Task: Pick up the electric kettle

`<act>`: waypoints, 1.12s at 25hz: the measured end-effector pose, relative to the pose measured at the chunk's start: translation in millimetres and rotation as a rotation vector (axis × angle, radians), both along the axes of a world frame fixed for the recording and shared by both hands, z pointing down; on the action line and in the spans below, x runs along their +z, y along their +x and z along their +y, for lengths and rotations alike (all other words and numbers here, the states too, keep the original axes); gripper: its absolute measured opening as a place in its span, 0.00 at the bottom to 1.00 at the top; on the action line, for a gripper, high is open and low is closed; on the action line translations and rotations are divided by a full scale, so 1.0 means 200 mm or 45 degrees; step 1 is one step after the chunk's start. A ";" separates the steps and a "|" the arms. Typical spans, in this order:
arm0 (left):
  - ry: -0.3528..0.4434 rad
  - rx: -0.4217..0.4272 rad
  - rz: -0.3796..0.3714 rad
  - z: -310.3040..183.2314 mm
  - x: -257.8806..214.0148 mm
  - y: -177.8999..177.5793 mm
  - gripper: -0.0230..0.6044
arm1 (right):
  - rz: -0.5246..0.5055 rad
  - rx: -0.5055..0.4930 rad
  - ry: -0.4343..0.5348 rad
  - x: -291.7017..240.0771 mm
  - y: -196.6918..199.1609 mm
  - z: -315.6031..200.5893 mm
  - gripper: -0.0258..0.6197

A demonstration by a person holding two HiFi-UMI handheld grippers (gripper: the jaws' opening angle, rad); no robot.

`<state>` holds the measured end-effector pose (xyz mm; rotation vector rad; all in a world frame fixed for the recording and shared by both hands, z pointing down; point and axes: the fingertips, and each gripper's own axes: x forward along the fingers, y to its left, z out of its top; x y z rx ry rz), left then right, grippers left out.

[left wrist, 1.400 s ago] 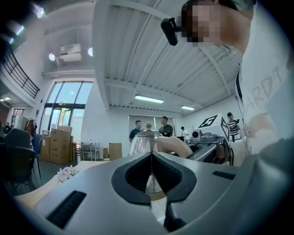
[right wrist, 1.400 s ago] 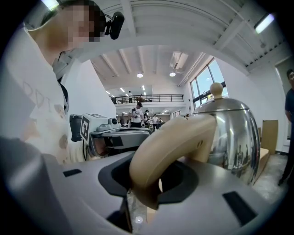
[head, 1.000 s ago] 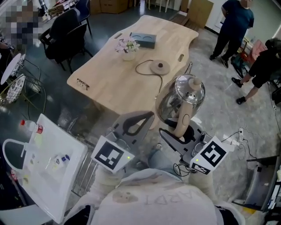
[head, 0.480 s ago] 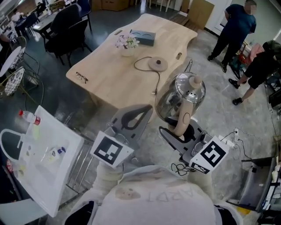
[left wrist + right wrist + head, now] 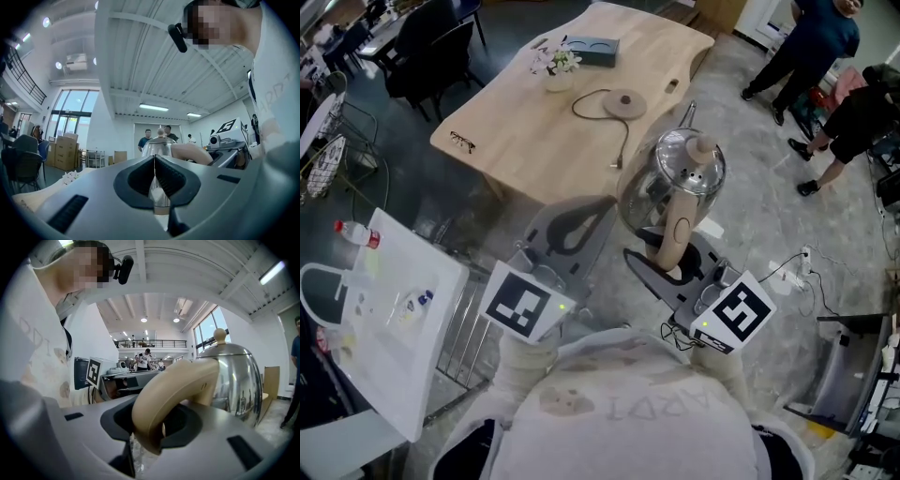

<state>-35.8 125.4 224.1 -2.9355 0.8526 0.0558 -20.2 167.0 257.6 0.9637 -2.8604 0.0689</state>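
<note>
The steel electric kettle (image 5: 675, 178) with a beige handle (image 5: 675, 239) hangs in the air over the floor, off the wooden table (image 5: 516, 141). My right gripper (image 5: 668, 272) is shut on that handle; in the right gripper view the handle (image 5: 168, 394) arches up between the jaws of the right gripper (image 5: 157, 427), with the kettle body (image 5: 234, 380) beyond. The left gripper (image 5: 567, 230) is beside the kettle, shut and holding nothing. In the left gripper view the left gripper (image 5: 154, 176) has its pads meeting, and the kettle (image 5: 157, 147) shows past them. The round kettle base (image 5: 623, 101) with its cord lies on the table.
On the table are glasses (image 5: 461, 142), a small flower pot (image 5: 553, 64) and a dark box (image 5: 589, 47). A white board on a wire rack (image 5: 384, 319) stands at the left. Two people (image 5: 811, 47) stand at the right, chairs (image 5: 431, 28) at the back left, cables (image 5: 797, 272) on the floor.
Both grippers and the held kettle have drifted a little left, and the table now lies farther off in the head view. The grip on the handle is unchanged.
</note>
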 end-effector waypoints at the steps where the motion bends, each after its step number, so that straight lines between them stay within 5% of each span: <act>1: 0.002 0.002 -0.006 0.01 0.00 0.01 0.06 | -0.007 0.001 0.000 0.00 0.00 0.00 0.22; 28: 0.027 0.027 -0.039 0.19 0.01 0.01 0.06 | -0.068 0.081 0.126 -0.10 0.04 0.08 0.22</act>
